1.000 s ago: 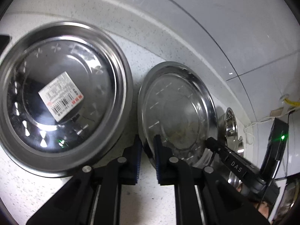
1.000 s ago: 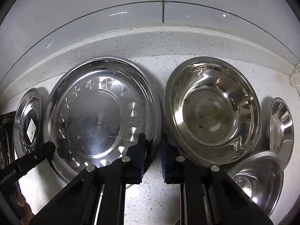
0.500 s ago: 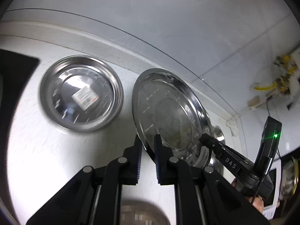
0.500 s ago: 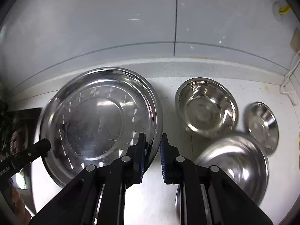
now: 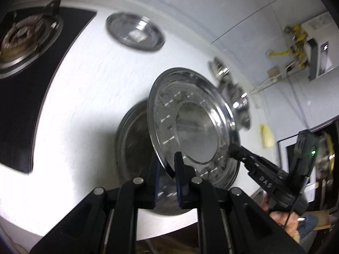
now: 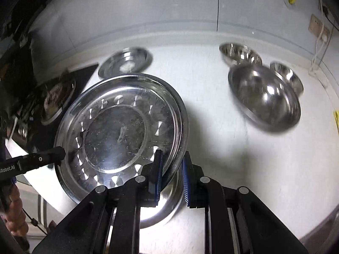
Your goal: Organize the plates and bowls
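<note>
Two grippers are clamping the same steel plate from opposite edges. The left gripper (image 5: 166, 175) is pinching the plate (image 5: 188, 124) by its near rim, blue pads closed on the metal, and the right gripper (image 6: 172, 171) is doing the same on the plate (image 6: 118, 131) at its lower right rim. The plate is hanging tilted above the white counter (image 6: 233, 152), its patterned face toward both cameras.

Directly beneath it a second shiny dish (image 5: 133, 146) is sitting on the counter, mostly covered by the held plate; whether the two are touching I cannot tell. In the left wrist view the right gripper's black body, lettered DAS, is reaching in to the plate's far edge.

Farther back on the counter's right side, a large bowl (image 6: 267, 99) is resting with two smaller bowls just behind it, one (image 6: 239, 55) to its left and one (image 6: 286, 78) to its right, all blurred. Toward the back wall, left of centre, a small plate (image 6: 127, 63) with a label is lying flat, near the corner of the black stove top (image 5: 31, 97), where a burner (image 5: 23, 40) is showing.
</note>
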Demonstrator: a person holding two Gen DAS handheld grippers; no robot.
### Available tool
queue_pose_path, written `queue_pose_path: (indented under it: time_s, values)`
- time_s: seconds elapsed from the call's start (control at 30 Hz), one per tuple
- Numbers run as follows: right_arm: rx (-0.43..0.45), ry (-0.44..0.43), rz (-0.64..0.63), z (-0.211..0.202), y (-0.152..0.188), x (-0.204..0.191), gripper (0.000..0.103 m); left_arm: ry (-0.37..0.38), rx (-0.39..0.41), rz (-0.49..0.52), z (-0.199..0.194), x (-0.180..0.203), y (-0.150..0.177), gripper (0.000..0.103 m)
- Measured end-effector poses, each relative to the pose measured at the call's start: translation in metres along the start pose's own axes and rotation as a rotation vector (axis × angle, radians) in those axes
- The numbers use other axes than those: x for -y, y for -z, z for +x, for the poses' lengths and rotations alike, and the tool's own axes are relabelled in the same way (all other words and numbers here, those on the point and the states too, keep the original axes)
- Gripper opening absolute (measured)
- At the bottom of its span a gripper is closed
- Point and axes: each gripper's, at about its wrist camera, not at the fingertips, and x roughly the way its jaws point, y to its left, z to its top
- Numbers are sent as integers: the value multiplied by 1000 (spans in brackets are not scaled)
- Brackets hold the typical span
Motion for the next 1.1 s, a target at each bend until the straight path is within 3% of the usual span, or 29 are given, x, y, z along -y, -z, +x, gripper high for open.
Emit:
queue_pose_path:
  time_s: [0.13, 0.27, 0.6, 0.67, 0.87, 0.97, 1.1]
  values:
    - [-56, -8, 25, 8, 28, -2, 15, -16, -33, -39, 10, -20, 18, 12]
    - [-68, 7, 29, 10, 36, -6, 15, -43, -35, -6, 13, -23, 24, 12]
    - [-95, -2, 53, 12, 36, -7, 16, -97, -46, 30, 24, -19, 24, 16]
    - [-86, 1, 49, 9, 36, -6, 20, -127, -34, 45, 22, -16, 22, 16]
    - [-35, 29, 36, -7, 30, 7, 25, -116, 0, 103, 5, -13, 14, 26]
    - [0, 40, 30, -13, 10, 11, 25, -136, 47, 119, -7, -9, -1, 27]
    - [36, 26, 11, -8, -34, 2, 35, -137, 78, -14, -10, -26, -63, 27]
